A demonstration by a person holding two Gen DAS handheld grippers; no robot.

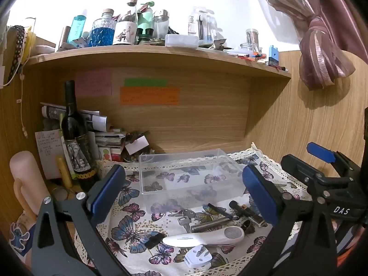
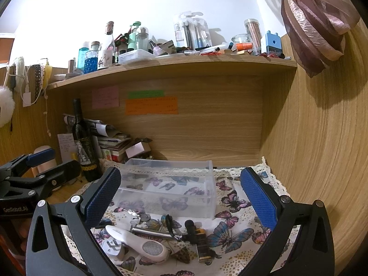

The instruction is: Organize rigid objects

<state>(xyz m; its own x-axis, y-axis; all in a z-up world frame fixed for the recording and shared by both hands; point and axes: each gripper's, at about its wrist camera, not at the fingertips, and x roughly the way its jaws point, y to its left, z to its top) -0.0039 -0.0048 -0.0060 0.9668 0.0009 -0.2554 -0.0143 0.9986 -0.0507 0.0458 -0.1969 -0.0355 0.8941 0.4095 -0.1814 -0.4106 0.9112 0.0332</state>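
Observation:
A clear plastic box [image 1: 191, 174] stands empty on the butterfly cloth [image 1: 128, 230]; it also shows in the right wrist view [image 2: 170, 186]. In front of it lie a white handheld device [image 1: 204, 237] [image 2: 140, 243], a white plug adapter [image 1: 197, 256] [image 2: 112, 248], keys [image 1: 186, 218] [image 2: 140, 218], a metal razor [image 1: 214, 223] [image 2: 154, 232] and a small dark bottle [image 2: 202, 243]. My left gripper [image 1: 184, 195] is open and empty above the items. My right gripper [image 2: 181, 197] is open and empty over them too, and shows at the right of the left wrist view [image 1: 322, 161].
A dark wine bottle [image 1: 78, 142] and stacked papers and boxes [image 1: 108, 138] stand at the back left. A wooden shelf [image 1: 161, 55] above carries several bottles and jars. A wooden wall [image 2: 322, 161] closes the right side. A pink curtain [image 1: 322, 46] hangs upper right.

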